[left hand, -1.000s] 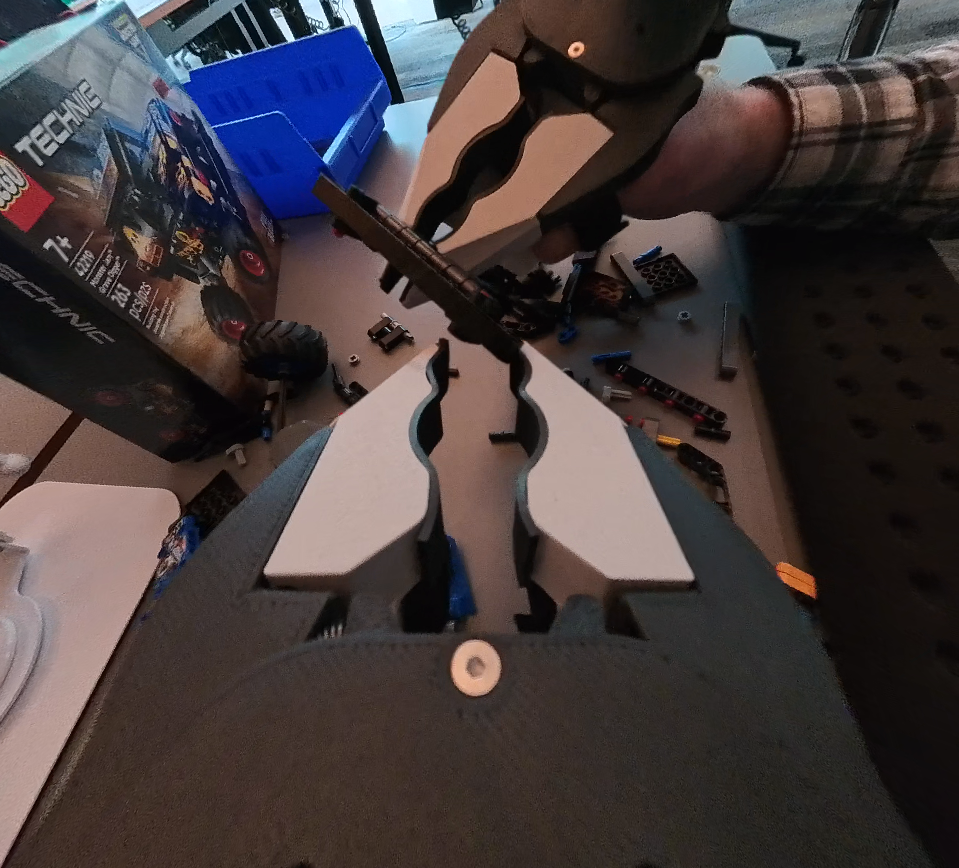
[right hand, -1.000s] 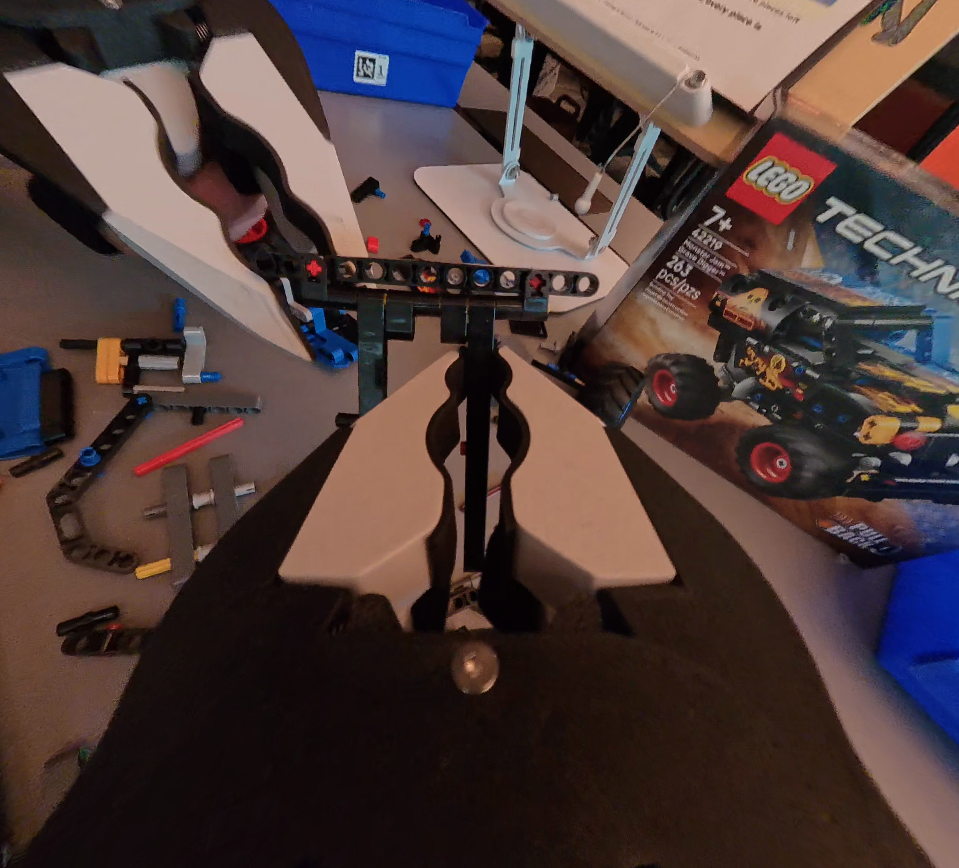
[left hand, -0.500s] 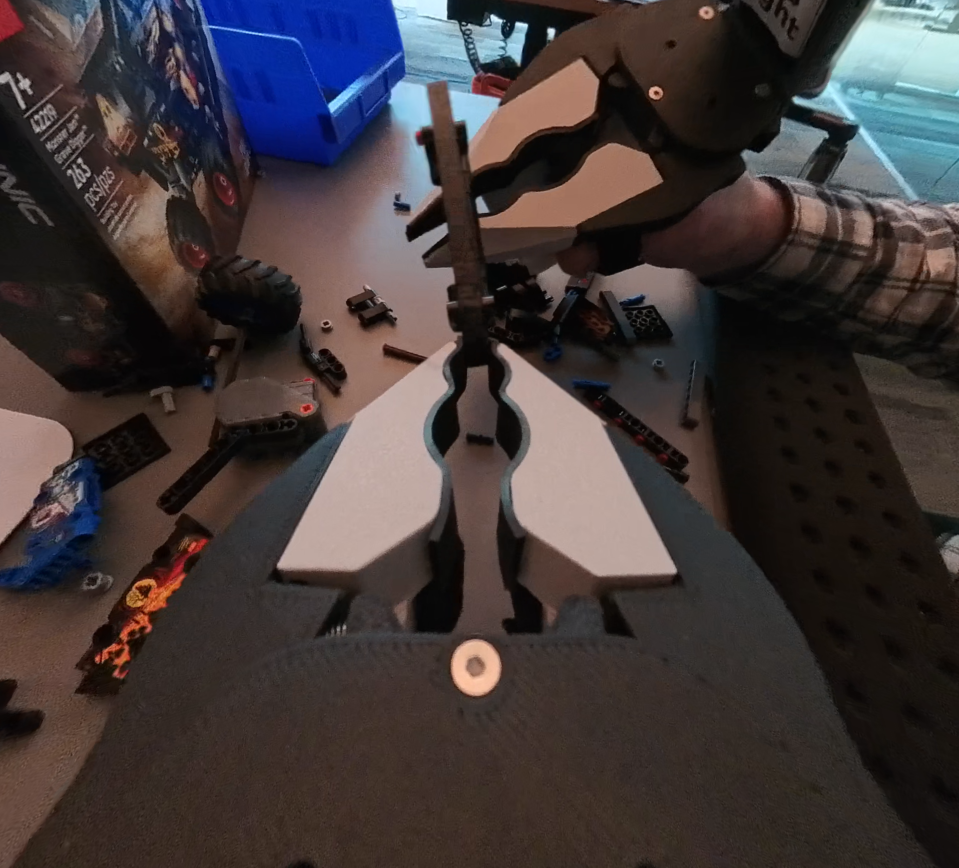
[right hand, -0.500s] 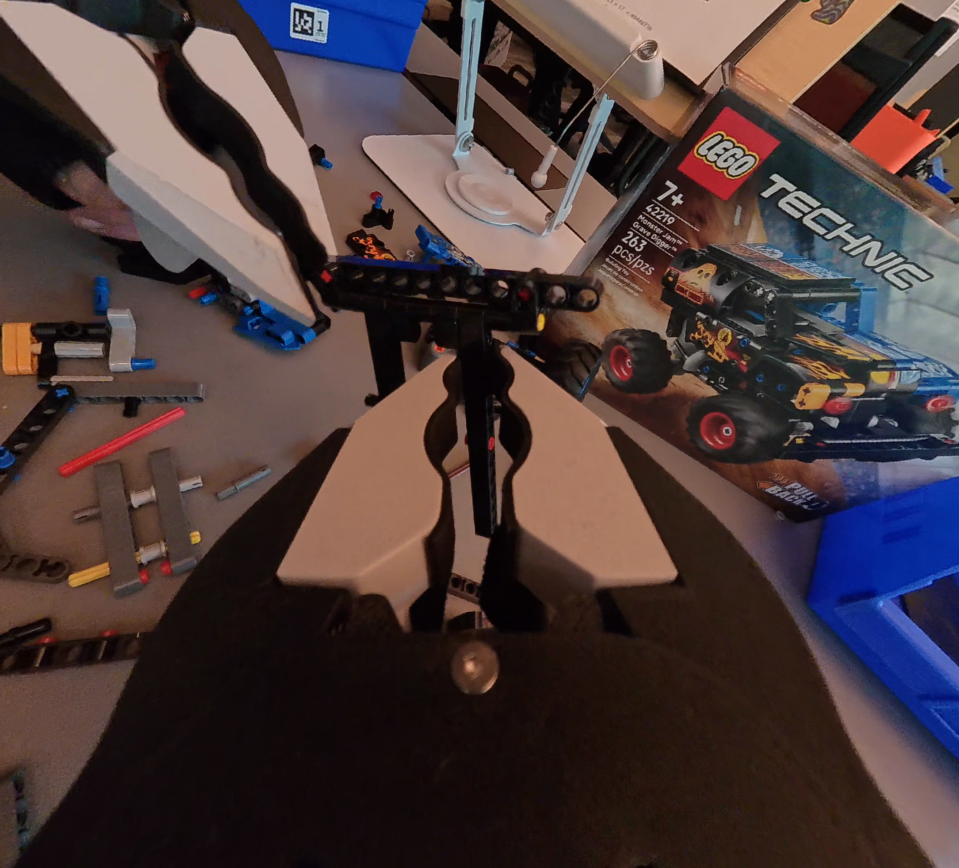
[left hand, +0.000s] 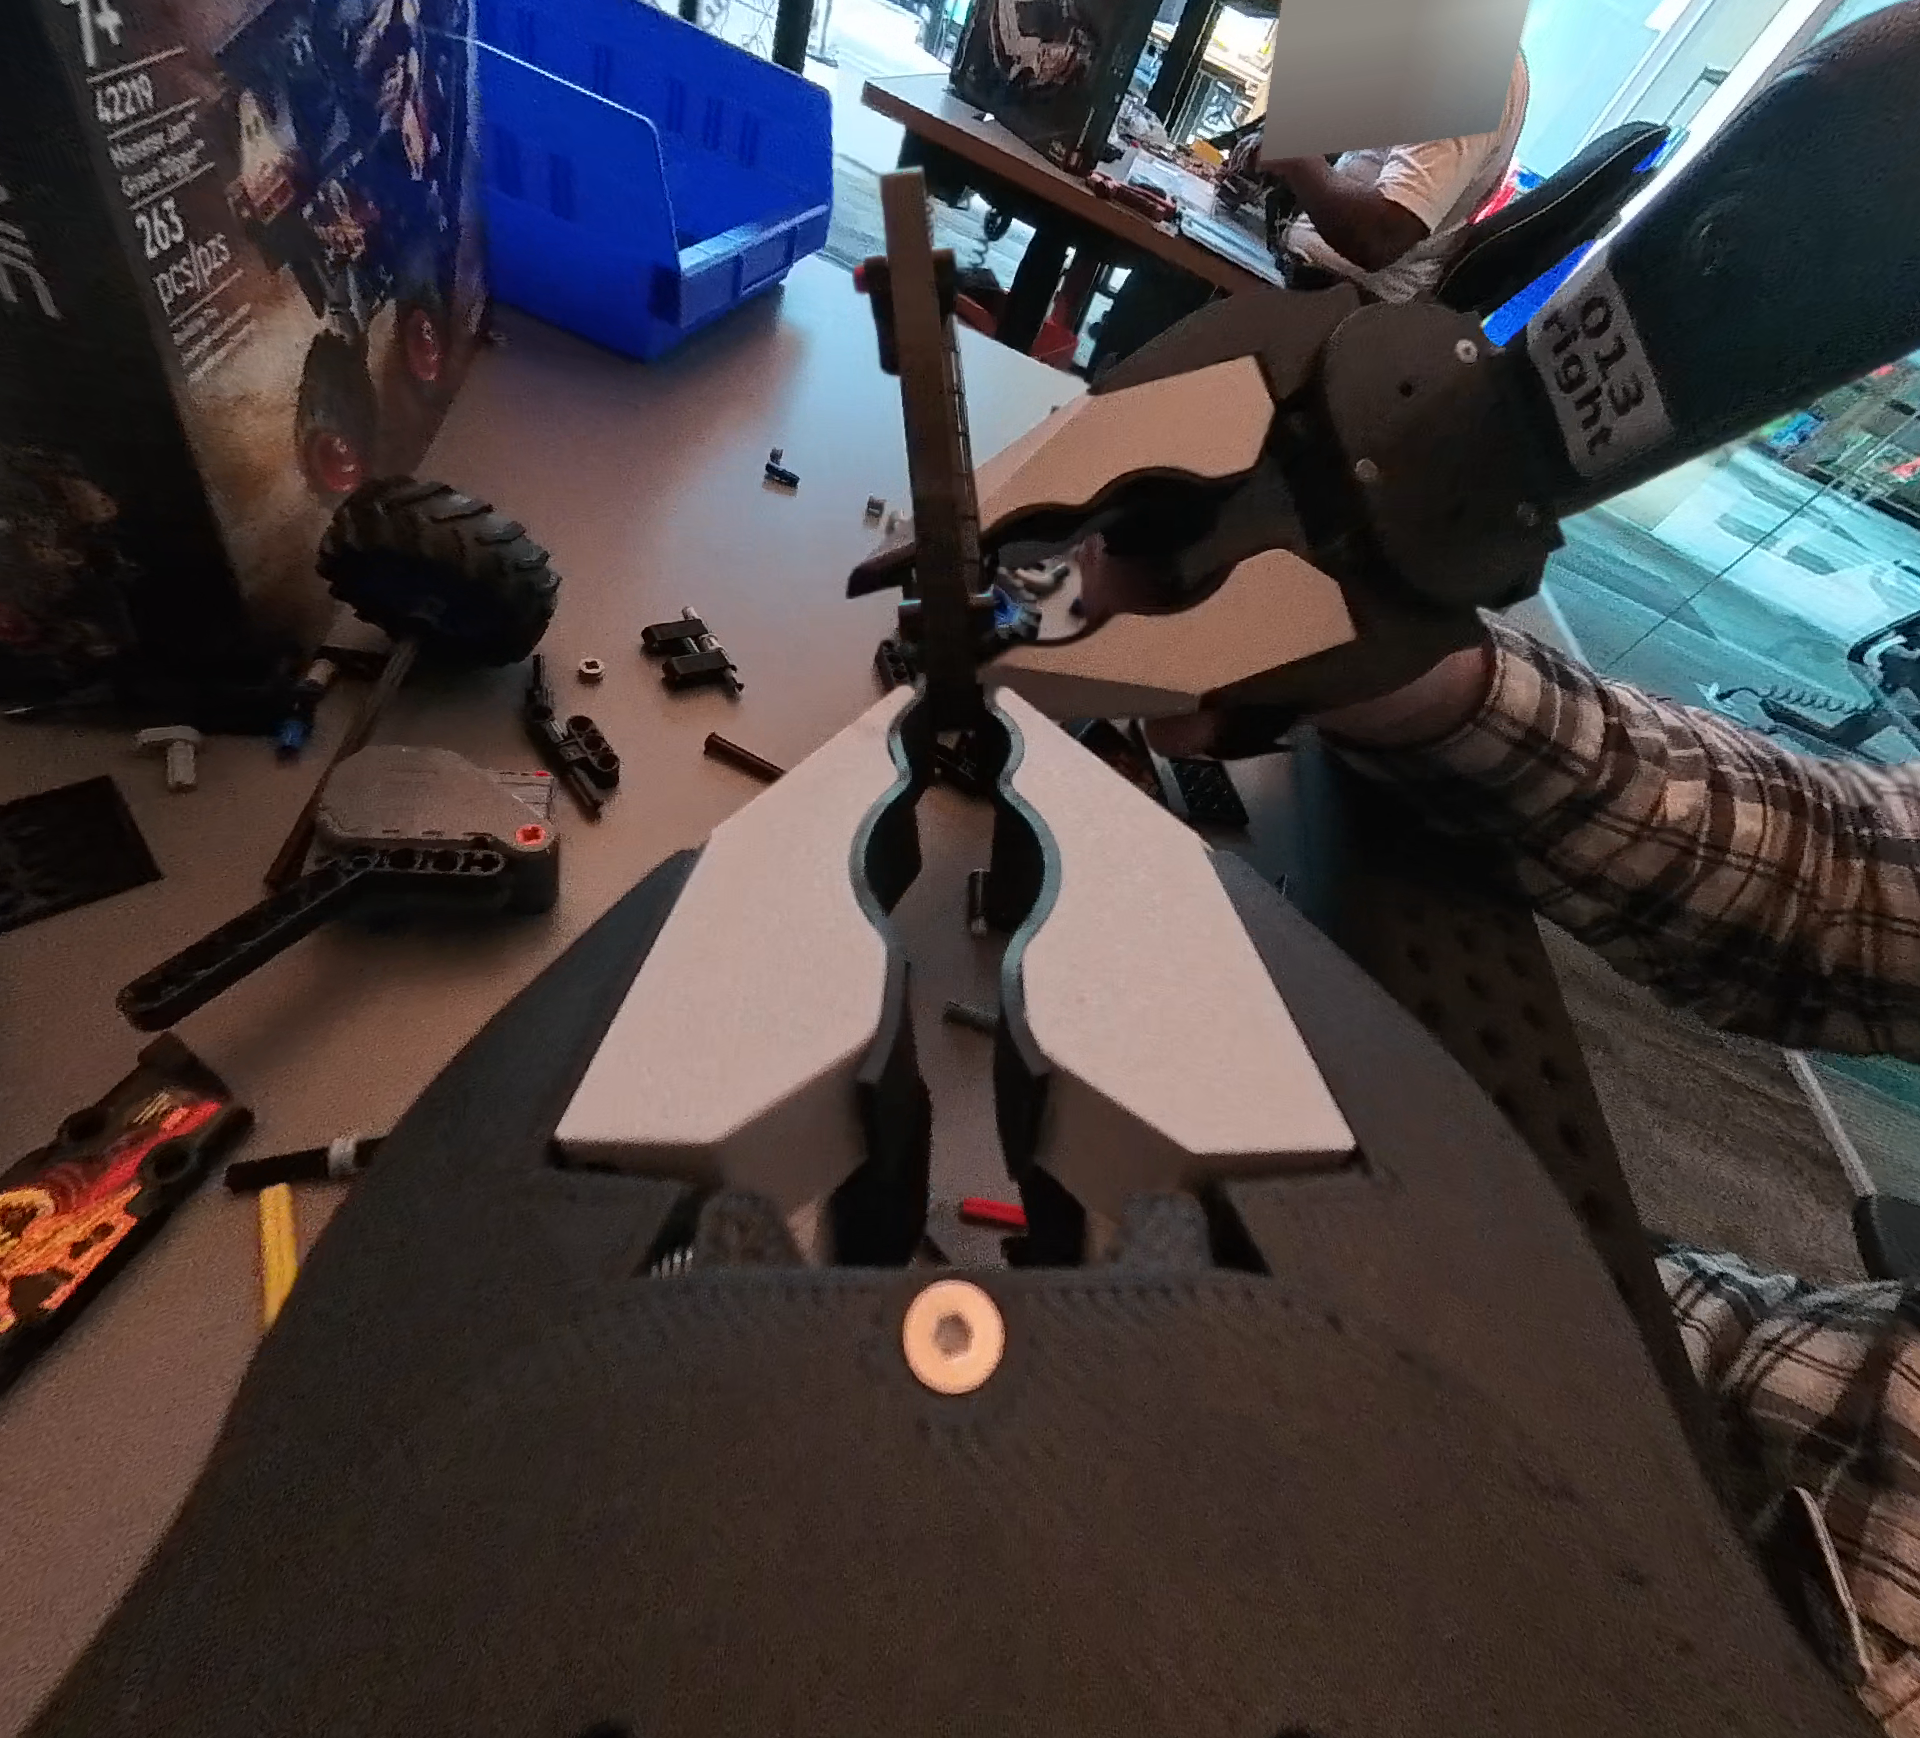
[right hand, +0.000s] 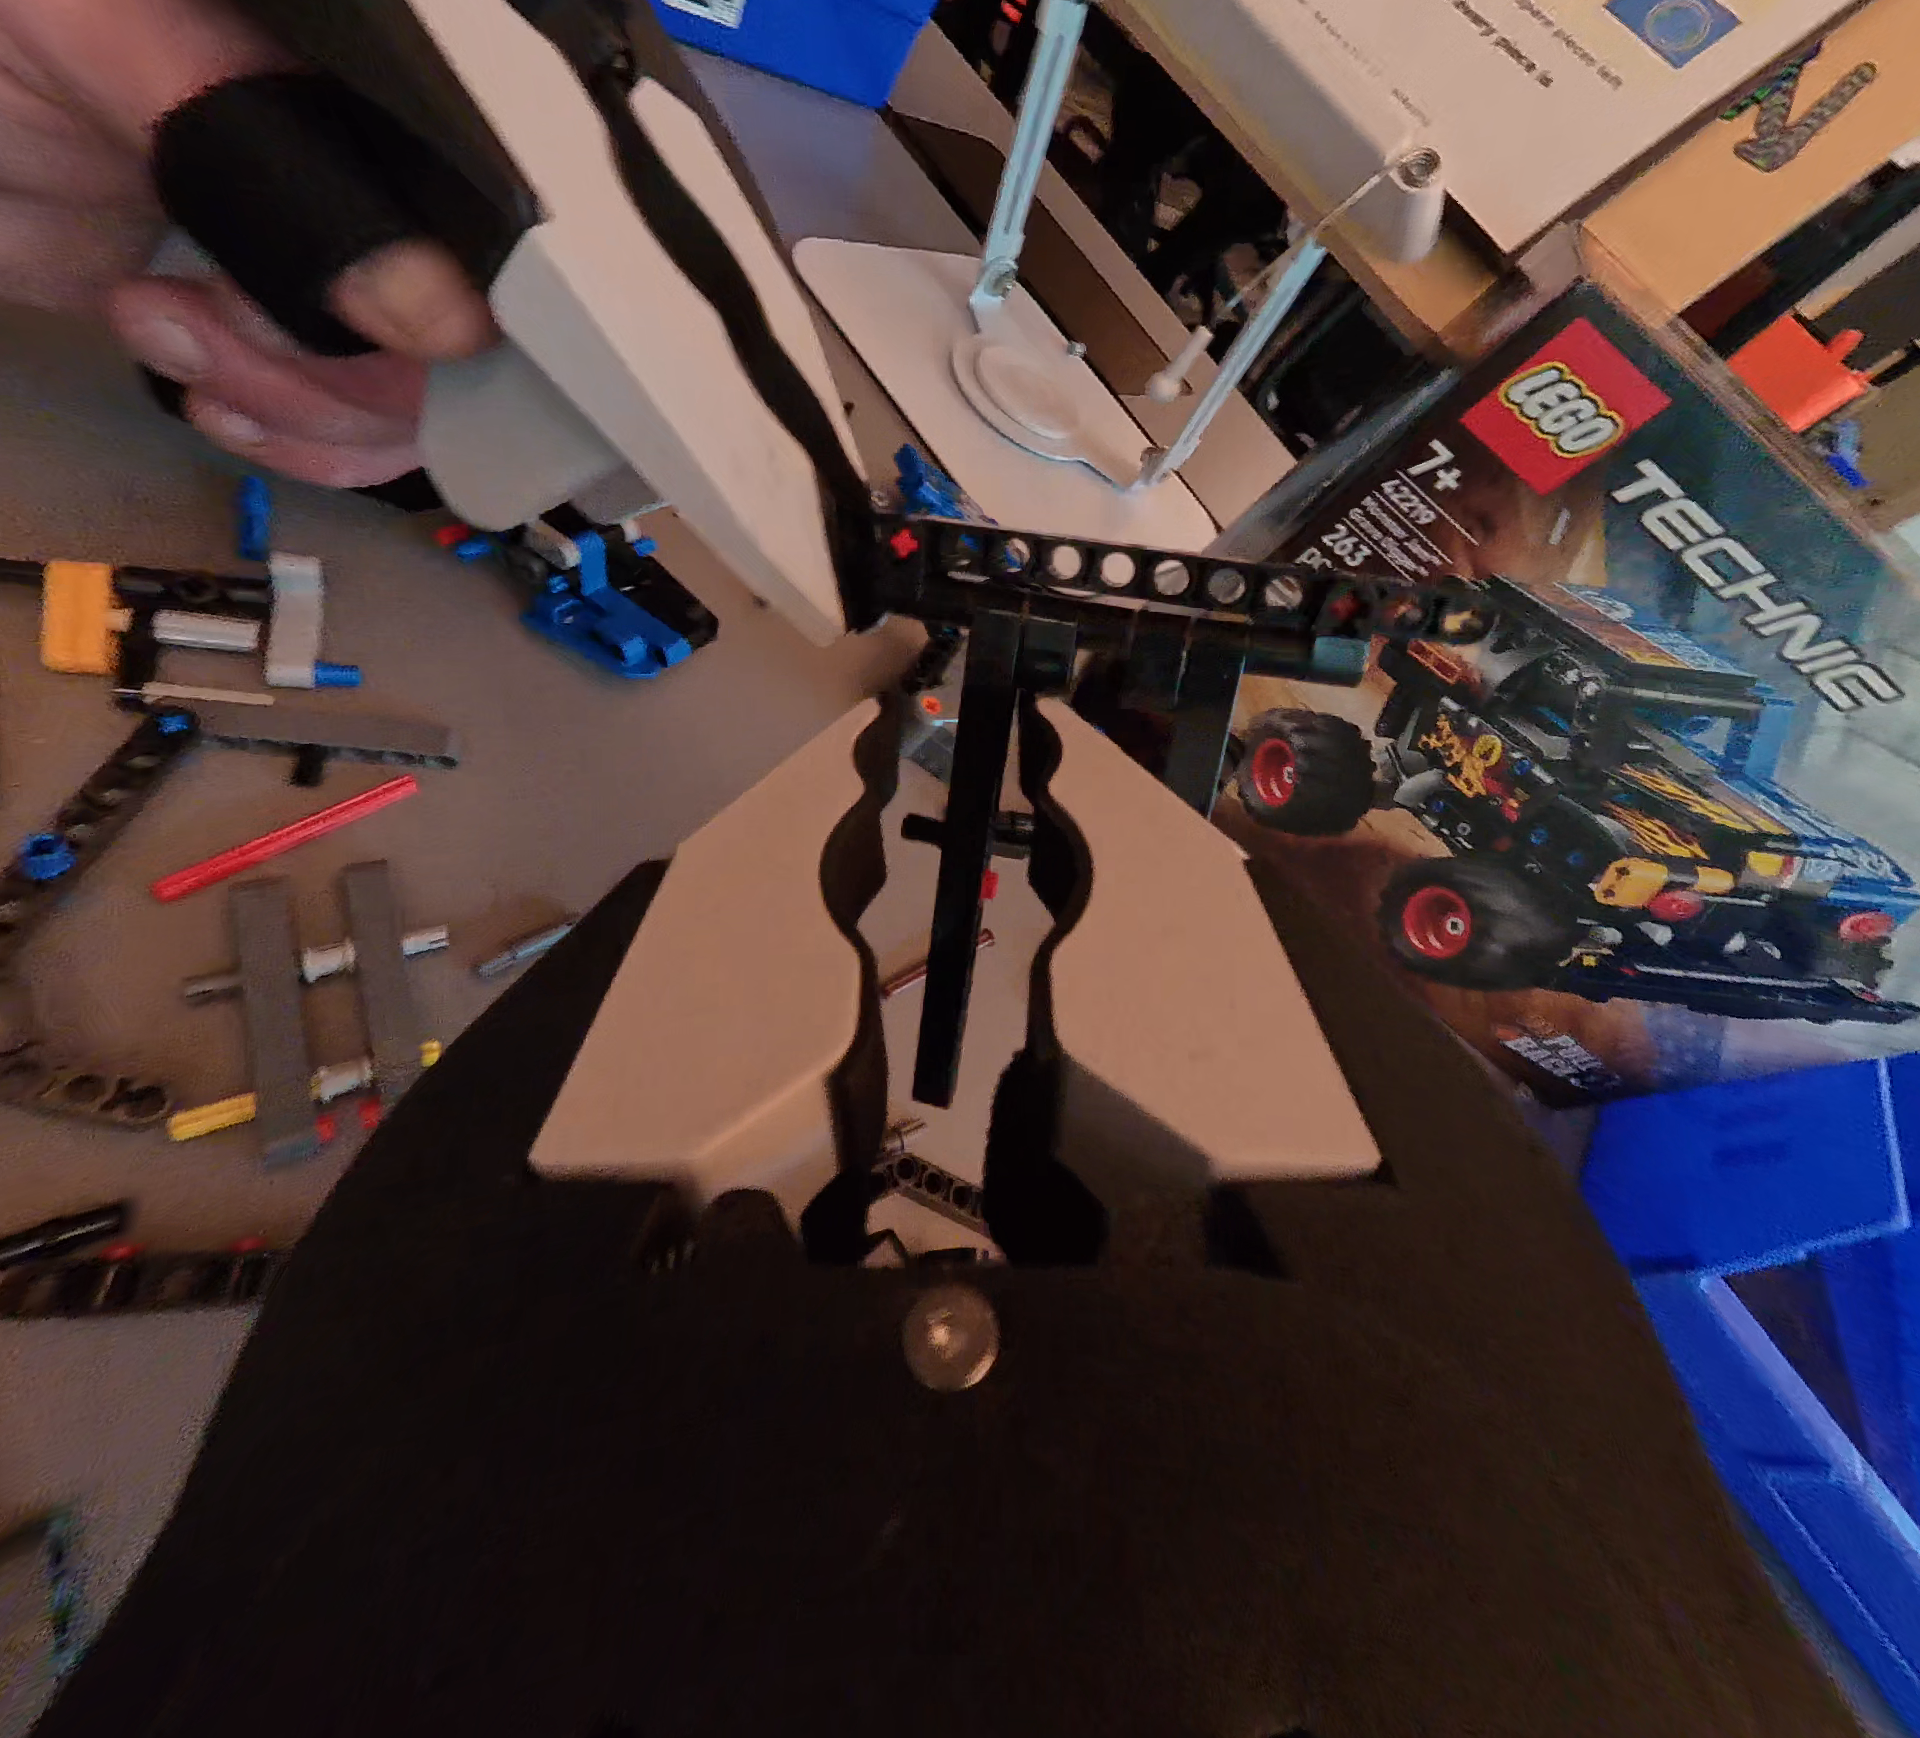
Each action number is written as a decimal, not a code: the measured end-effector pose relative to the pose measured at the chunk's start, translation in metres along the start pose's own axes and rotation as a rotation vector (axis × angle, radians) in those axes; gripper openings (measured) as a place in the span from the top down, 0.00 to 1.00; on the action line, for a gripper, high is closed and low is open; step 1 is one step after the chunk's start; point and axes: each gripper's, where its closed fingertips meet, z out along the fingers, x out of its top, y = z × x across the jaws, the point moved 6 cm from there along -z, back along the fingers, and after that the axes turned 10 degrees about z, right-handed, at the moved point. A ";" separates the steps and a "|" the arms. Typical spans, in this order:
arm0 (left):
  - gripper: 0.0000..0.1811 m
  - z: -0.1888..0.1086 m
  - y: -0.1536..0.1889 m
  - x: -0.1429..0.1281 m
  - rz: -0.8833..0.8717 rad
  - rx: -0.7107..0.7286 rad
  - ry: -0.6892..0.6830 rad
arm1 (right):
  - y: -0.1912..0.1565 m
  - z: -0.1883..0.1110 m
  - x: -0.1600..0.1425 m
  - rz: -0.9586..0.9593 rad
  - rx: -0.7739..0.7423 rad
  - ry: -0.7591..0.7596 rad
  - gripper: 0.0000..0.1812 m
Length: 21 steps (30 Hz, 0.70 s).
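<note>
Beam assembly (right hand: 1091, 576) (black) spans both claws' (right hand: 951, 712) tips.

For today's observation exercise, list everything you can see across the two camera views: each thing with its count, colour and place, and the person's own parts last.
Beam assembly: one, black, held in the air between both grippers.
Toy set box: one, dark with a truck picture, standing on the table's far side.
Storage bin: one, blue, behind the box.
Tyre: one, black, on the table by the box.
Motor block: one, grey, near the tyre.
Red axle: one, red, flat on the table.
Instruction stand: one, white, holding a page.
Table: one, grey, strewn with small parts.
Left gripper: black and white, shut on the assembly.
Right gripper: same colours, gripping its stem.
Sleeve: plaid.
</note>
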 end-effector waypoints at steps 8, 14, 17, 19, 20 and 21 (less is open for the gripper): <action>0.96 0.003 0.014 0.006 0.185 0.053 -0.035 | 0.010 -0.002 0.002 0.230 0.080 0.049 0.97; 0.96 0.000 0.016 0.007 0.215 0.016 -0.045 | 0.006 -0.004 0.001 0.174 0.081 0.045 0.97; 0.75 -0.006 0.009 0.010 0.148 0.008 -0.015 | 0.000 -0.004 0.004 0.026 0.045 0.038 0.97; 0.70 -0.005 0.010 0.012 0.104 -0.031 0.002 | -0.008 -0.003 0.006 -0.033 0.054 0.038 0.97; 0.75 -0.002 0.011 0.010 0.109 -0.037 -0.014 | -0.010 -0.002 0.006 -0.060 0.040 0.029 0.97; 0.89 0.001 0.013 0.006 0.125 -0.041 -0.042 | -0.011 -0.001 0.007 -0.066 0.036 0.030 0.97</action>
